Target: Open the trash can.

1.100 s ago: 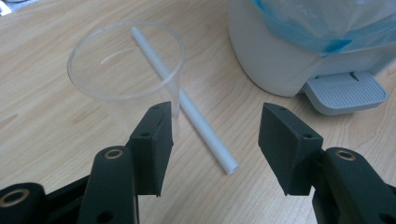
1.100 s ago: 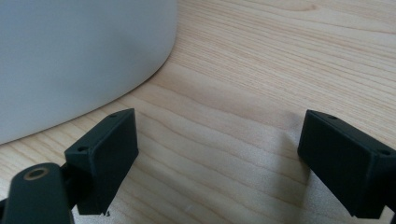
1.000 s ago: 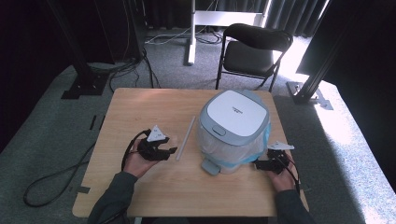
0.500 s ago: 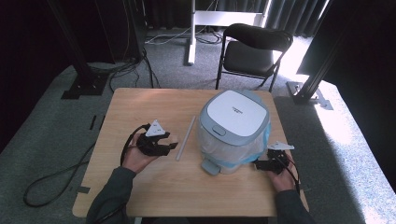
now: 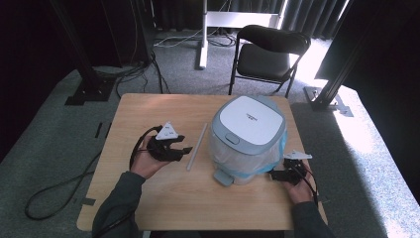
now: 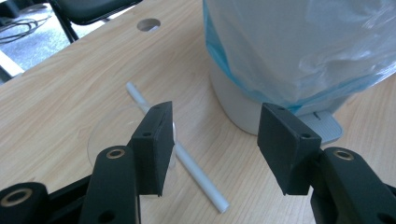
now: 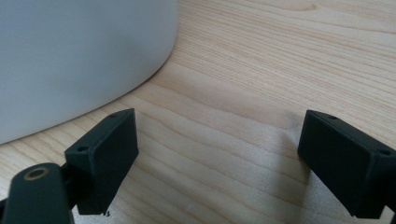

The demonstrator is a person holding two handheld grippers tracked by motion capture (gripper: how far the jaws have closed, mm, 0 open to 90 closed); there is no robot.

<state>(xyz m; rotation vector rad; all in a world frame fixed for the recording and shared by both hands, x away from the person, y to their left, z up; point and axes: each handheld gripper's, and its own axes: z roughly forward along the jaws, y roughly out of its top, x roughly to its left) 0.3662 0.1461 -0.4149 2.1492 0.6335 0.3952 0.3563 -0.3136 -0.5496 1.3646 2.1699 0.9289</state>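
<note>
White tube: a thin white tube (image 6: 180, 158) lies flat on the wooden table (image 5: 148, 114), just ahead of and below the left gripper (image 6: 212, 149), running diagonally under its left-hand jaw; its near end lies between the jaws.
Bin: a white pedal bin (image 5: 247, 136) with a clear, blue-edged liner (image 6: 299, 51) stands ahead of the left gripper, to its right side, its pedal (image 6: 322, 128) behind the right-hand jaw.
Why so placed: the tube lies loose beside the bin, apart from it, so the left gripper can likely come down on it without touching the bin; the bin sits between the two grippers, which suits one hand steadying it while the other works.
Left gripper: jaws wide apart, holding nothing; it hangs above the tube, which no pad touches as far as can be told.
Right gripper: the right gripper (image 7: 219, 158) is low over the table with jaws wide apart and bare wood between them; the bin wall (image 7: 79, 56) is just ahead at its left, close but not touched.
Judgement: the left gripper looks set to take the tube; a slight shift to centre the tube between the pads seems needed first.
</note>
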